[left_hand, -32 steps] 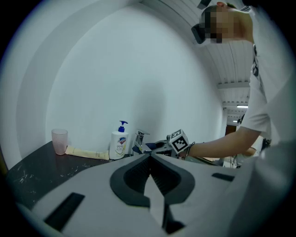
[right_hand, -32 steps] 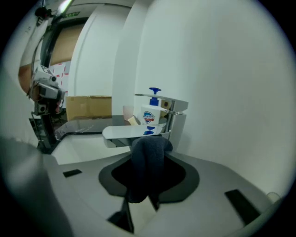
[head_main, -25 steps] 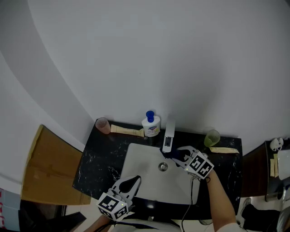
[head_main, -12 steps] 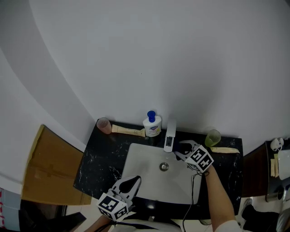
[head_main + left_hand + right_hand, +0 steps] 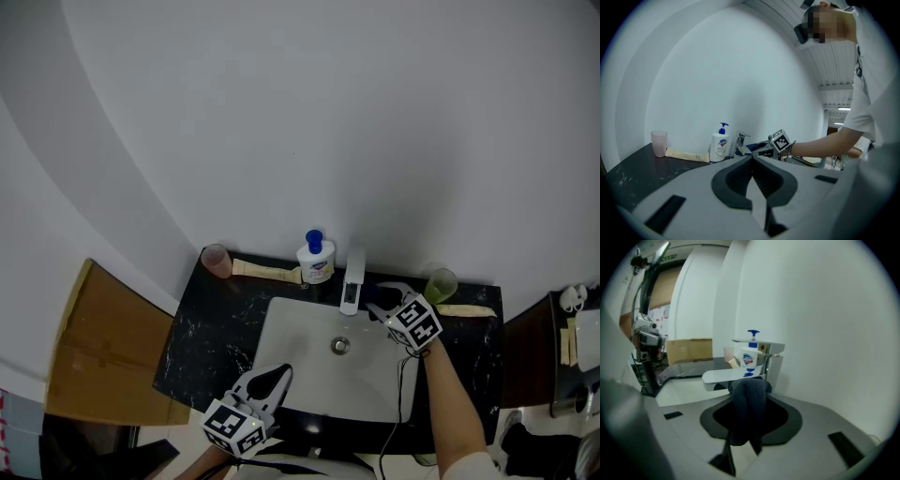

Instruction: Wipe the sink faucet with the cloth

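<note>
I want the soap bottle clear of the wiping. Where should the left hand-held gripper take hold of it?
Probably grip the soap bottle by its white body, below the pump, from the sink side. It stands upright, with the faucet close at its right and a tube lying at its left.

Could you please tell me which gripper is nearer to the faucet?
Right. The right gripper, shut on the cloth, is beside the faucet; the left gripper hangs over the sink's near edge.
</note>
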Demonstrator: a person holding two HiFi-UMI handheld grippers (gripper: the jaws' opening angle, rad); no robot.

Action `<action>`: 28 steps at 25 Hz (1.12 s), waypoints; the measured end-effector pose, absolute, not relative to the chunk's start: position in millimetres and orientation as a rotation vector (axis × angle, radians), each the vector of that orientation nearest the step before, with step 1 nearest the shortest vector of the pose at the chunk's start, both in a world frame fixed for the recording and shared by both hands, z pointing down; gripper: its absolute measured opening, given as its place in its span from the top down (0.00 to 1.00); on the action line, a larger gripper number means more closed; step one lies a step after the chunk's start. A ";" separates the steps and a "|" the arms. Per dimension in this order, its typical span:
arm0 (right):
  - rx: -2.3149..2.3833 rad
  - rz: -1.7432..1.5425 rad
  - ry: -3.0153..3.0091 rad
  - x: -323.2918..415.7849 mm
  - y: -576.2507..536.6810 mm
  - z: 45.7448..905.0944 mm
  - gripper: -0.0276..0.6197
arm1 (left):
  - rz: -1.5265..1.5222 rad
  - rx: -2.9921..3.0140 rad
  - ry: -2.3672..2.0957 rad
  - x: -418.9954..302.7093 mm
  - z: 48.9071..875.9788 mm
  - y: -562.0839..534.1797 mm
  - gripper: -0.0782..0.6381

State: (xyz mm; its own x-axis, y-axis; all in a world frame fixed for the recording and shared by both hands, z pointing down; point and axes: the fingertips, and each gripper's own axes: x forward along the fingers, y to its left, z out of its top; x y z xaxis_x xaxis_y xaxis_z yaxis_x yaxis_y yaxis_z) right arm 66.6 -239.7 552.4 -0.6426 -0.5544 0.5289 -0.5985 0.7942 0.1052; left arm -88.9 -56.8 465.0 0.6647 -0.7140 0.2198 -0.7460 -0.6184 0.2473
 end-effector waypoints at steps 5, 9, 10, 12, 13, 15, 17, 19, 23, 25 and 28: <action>0.833 0.134 -2.446 62.8 -236.4 552.9 0.77 | 0.146 2.560 -1.172 -94.0 466.3 -54.6 0.89; 0.569 0.203 -2.508 45.9 -185.6 554.0 0.77 | 0.149 2.559 -1.176 -94.3 462.3 -55.7 0.89; 0.522 0.223 -2.518 44.2 -175.8 554.5 0.77 | 0.151 2.559 -1.174 -93.4 461.7 -56.0 0.89; 0.499 0.237 -2.524 45.1 -170.6 555.9 0.77 | 0.148 2.566 -1.160 -91.2 464.8 -55.8 0.89; 0.523 0.228 -2.519 47.3 -175.6 556.5 0.77 | 0.147 2.568 -1.155 -90.1 465.8 -56.0 0.89; 0.620 0.189 -2.491 54.3 -197.0 555.9 0.77 | 0.146 2.570 -1.154 -88.8 465.0 -56.3 0.89; 0.746 0.137 -2.442 62.6 -225.2 554.1 0.77 | 0.146 2.569 -1.161 -90.0 464.2 -55.8 0.89; 0.849 0.086 -2.384 69.8 -250.9 552.1 0.77 | 0.145 2.565 -1.171 -92.6 463.8 -54.5 0.89; 0.853 0.066 -2.362 70.2 -259.1 550.5 0.77 | 0.142 2.559 -1.189 -97.1 463.8 -52.4 0.89; 0.770 0.090 -2.402 62.3 -239.0 551.0 0.77 | 0.143 2.556 -1.187 -97.4 465.0 -51.5 0.89; 0.617 0.163 -2.473 48.3 -200.4 552.8 0.77 | 0.142 2.559 -1.171 -94.2 465.8 -53.5 0.89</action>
